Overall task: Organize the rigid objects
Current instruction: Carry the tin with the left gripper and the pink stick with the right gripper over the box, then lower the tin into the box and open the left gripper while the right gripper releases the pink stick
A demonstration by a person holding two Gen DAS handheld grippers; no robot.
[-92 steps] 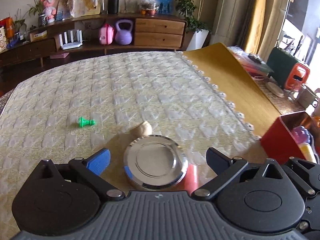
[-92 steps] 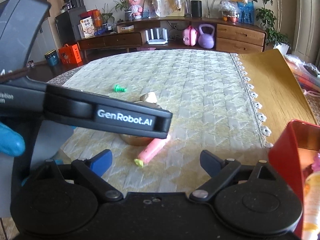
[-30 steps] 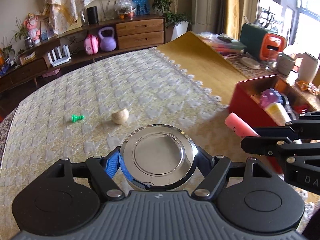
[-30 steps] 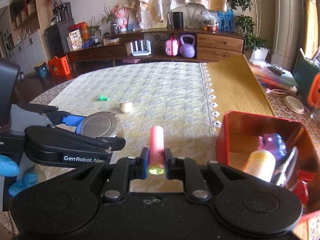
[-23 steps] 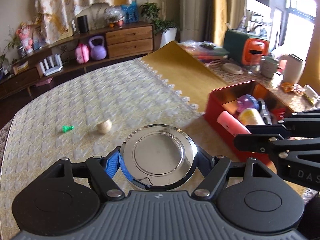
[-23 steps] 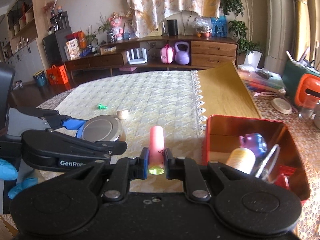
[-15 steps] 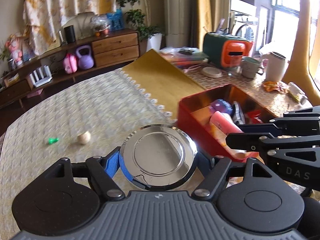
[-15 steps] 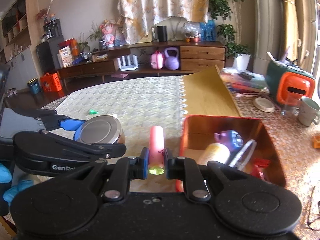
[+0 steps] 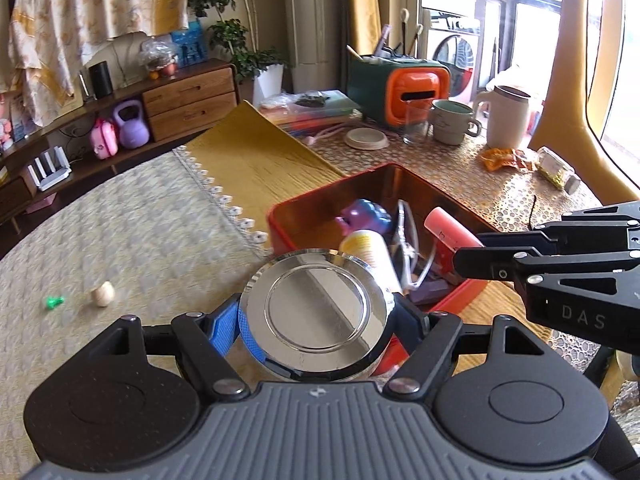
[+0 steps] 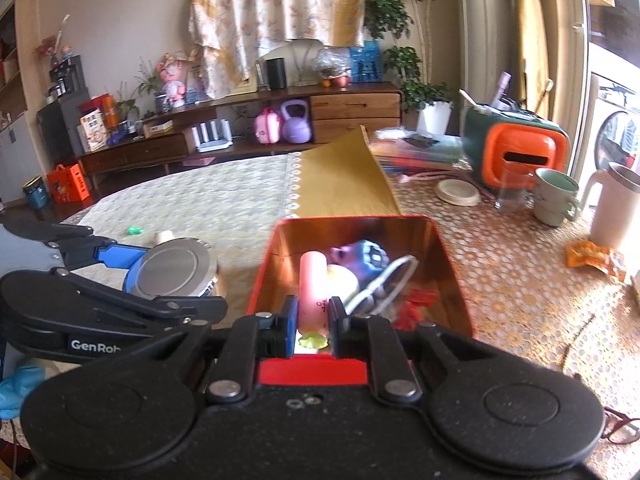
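Observation:
My left gripper [image 9: 316, 316] is shut on a round shiny metal tin [image 9: 316, 314] and holds it in the air just left of the red box [image 9: 304, 204]. My right gripper [image 10: 313, 316] is shut on a pink tube [image 10: 313, 286] with a green end and holds it over the near end of the red box [image 10: 452, 264]. The tube also shows in the left wrist view [image 9: 450, 230]. The box holds a purple toy [image 10: 360, 258], a yellow-white bottle [image 9: 370, 252] and other small items. A small wooden ball [image 9: 102, 293] and a green pawn [image 9: 54, 301] lie on the tablecloth at left.
An orange and green appliance [image 10: 520, 152], a glass [image 10: 514, 186], a mug [image 10: 556, 192] and a white jug [image 10: 616, 208] stand on the table beyond the box. An orange wrapper [image 10: 596, 258] lies to the right. A sideboard [image 10: 240, 132] runs along the far wall.
Both grippers have moved right with their loads. The pink tube has come over the red box, and the metal tin is now beside the box's left wall.

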